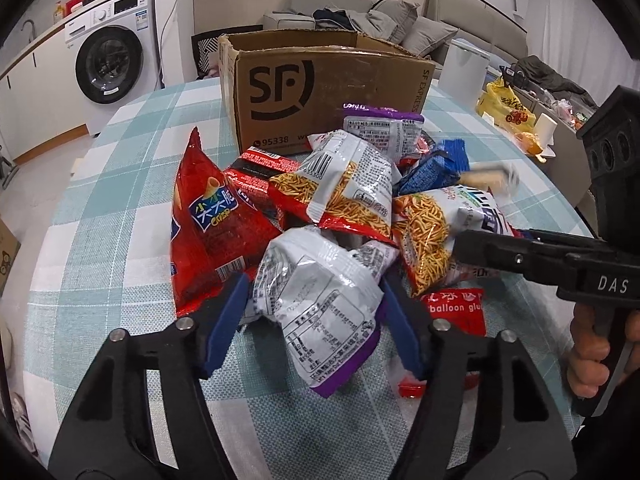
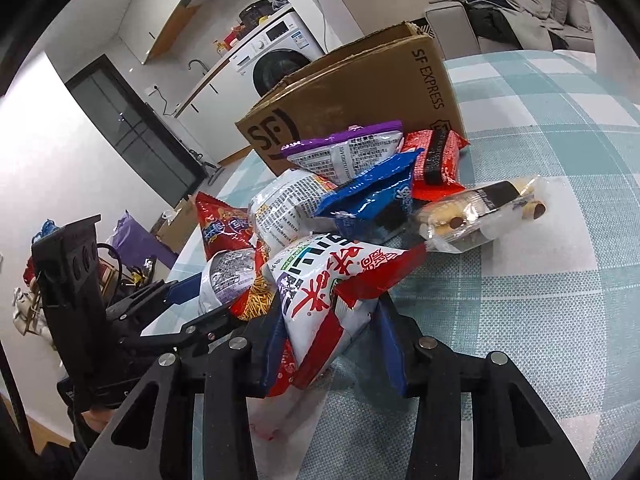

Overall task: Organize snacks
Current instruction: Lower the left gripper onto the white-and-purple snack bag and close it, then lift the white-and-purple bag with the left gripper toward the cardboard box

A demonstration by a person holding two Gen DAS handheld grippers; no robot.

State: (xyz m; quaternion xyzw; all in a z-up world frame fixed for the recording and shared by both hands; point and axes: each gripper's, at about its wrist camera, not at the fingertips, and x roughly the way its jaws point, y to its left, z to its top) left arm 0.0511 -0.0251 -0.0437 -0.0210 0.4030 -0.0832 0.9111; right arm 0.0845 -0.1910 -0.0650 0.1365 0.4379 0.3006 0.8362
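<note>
A pile of snack bags lies on the checked tablecloth (image 1: 120,184) in front of an open SF cardboard box (image 1: 320,92). My left gripper (image 1: 316,316) has its blue pads on both sides of a silver bag with purple trim (image 1: 320,300) and is closed on it. The same bag shows in the right wrist view (image 2: 224,280). My right gripper (image 2: 328,344) is closed on a white and red noodle snack bag (image 2: 328,292), which also shows in the left wrist view (image 1: 440,236). The right gripper's body reaches in from the right in the left wrist view (image 1: 560,264).
The pile also holds a red cone-crisp bag (image 1: 208,232), a blue packet (image 2: 372,196), a second purple-trimmed bag (image 2: 348,152), red packets (image 2: 436,160) and a clear pack of wafer rolls (image 2: 480,212). A washing machine (image 1: 116,60) and a sofa (image 1: 380,20) stand behind.
</note>
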